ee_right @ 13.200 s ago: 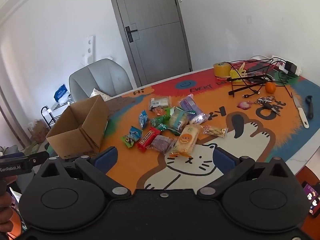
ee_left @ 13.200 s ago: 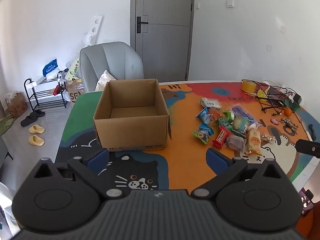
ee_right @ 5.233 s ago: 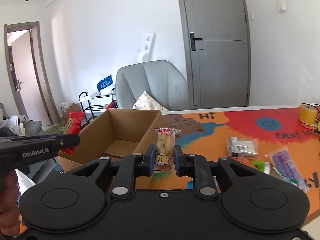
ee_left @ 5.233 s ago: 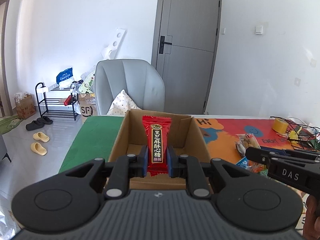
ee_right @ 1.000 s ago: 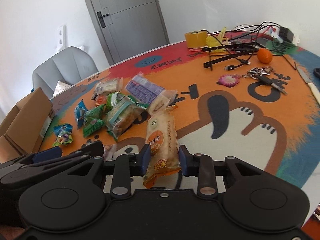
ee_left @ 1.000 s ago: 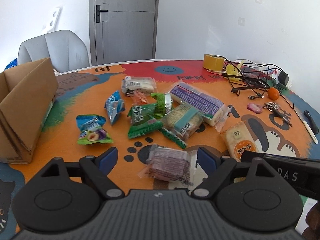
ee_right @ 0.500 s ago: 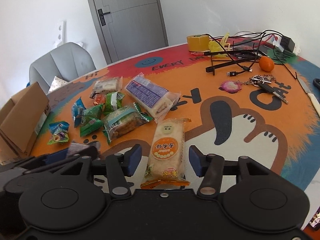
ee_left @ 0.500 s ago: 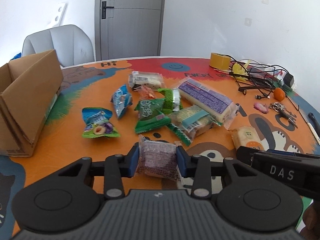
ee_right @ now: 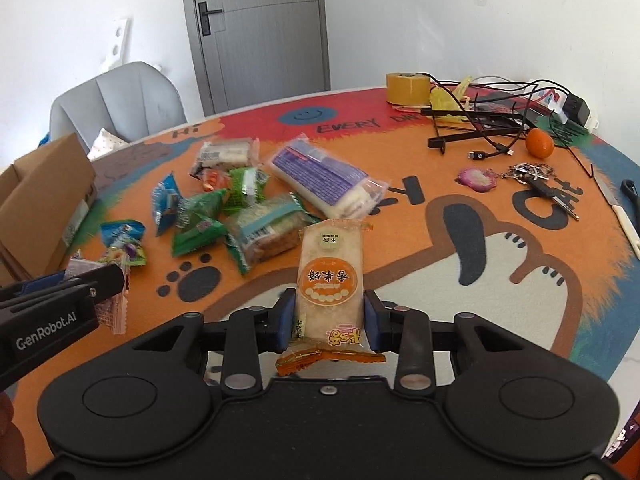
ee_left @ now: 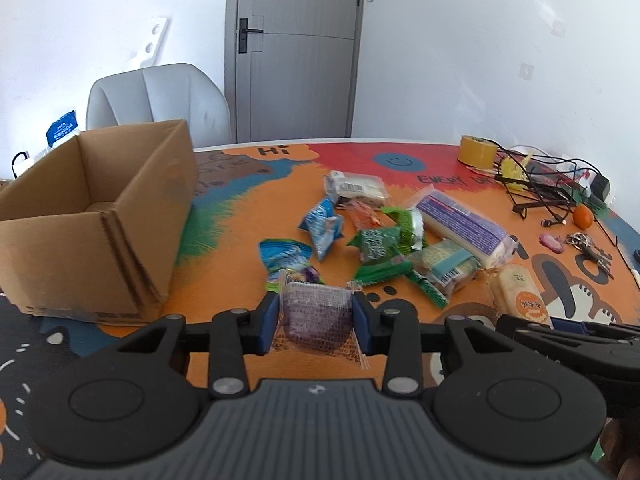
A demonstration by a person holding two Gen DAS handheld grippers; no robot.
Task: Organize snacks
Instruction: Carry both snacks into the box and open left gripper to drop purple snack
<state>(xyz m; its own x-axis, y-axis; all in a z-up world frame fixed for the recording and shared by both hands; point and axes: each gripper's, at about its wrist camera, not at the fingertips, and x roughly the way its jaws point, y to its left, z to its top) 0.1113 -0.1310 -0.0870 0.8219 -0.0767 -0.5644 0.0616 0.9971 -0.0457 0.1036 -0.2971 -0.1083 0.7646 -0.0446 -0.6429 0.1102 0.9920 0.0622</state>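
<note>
My left gripper (ee_left: 316, 316) is shut on a purple snack packet (ee_left: 316, 308) and holds it just above the orange mat. To its left stands the open cardboard box (ee_left: 92, 216), its floor hidden from here. My right gripper (ee_right: 330, 314) has an orange-labelled rice cracker packet (ee_right: 330, 264) between its pads; its jaws are closing and the pads press the packet's sides. Several loose snacks (ee_right: 248, 208) lie in a pile beyond both grippers. In the right wrist view the left gripper's finger (ee_right: 60, 292) shows at the lower left.
A yellow tape roll (ee_left: 478, 150), a tangle of black cables (ee_left: 540, 184), a small orange (ee_left: 583, 216) and keys (ee_left: 588, 244) crowd the table's far right. A knife (ee_right: 624, 216) lies by the right edge. A grey chair (ee_left: 156, 96) stands behind the box.
The left gripper shut on the purple packet and lifted it off the mat. The right gripper let its jaws out, then closed again on the rice cracker packet. Both views swung towards the box.
</note>
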